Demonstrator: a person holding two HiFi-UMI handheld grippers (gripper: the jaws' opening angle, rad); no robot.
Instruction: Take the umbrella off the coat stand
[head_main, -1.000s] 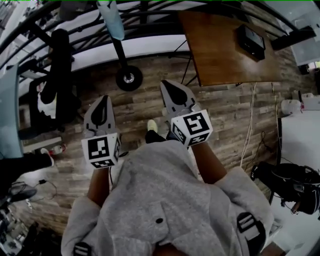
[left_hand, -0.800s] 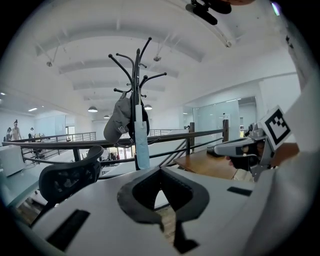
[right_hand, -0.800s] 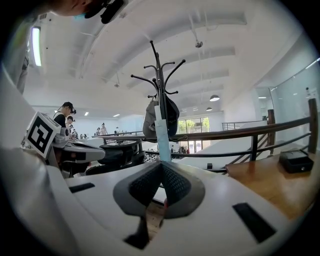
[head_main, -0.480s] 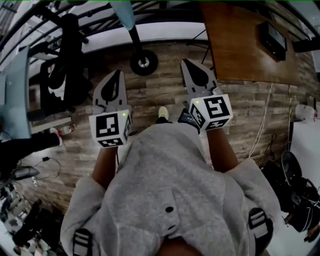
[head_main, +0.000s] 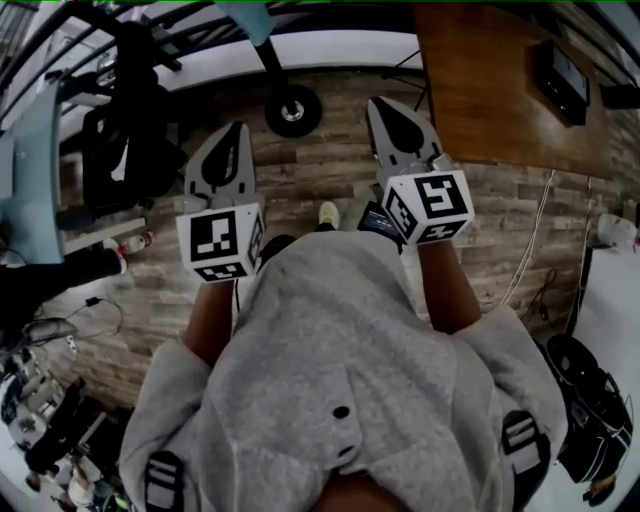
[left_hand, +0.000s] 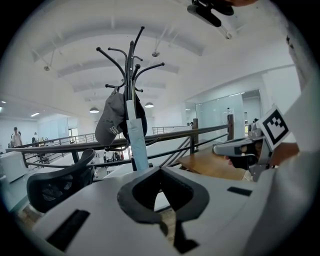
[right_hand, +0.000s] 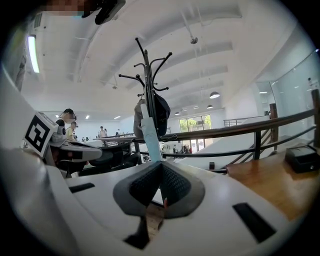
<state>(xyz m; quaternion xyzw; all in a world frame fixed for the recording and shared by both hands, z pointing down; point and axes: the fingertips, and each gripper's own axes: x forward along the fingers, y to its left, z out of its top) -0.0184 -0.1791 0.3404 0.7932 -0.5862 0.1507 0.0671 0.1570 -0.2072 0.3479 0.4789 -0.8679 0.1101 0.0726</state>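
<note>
A black coat stand (left_hand: 131, 65) rises ahead of both grippers, its round base (head_main: 292, 110) on the wood floor. A folded light-blue umbrella (left_hand: 136, 142) hangs down along the pole and also shows in the right gripper view (right_hand: 150, 134) and at the head view's top edge (head_main: 248, 18). A grey cap (left_hand: 110, 124) hangs beside it. My left gripper (head_main: 236, 128) is shut and empty, short of the stand and left of its base. My right gripper (head_main: 381, 102) is likewise shut and empty, right of the base. Neither touches the umbrella.
A brown wooden table (head_main: 500, 90) with a black device (head_main: 560, 80) stands to the right. A black office chair (head_main: 130, 130) is at the left. A dark railing (left_hand: 165, 137) runs behind the stand. Cables and bags lie at the floor's right and left edges.
Both grippers, still shut, have moved forward with the person; the stand's base and the table's edge now lie closer to the jaw tips.
</note>
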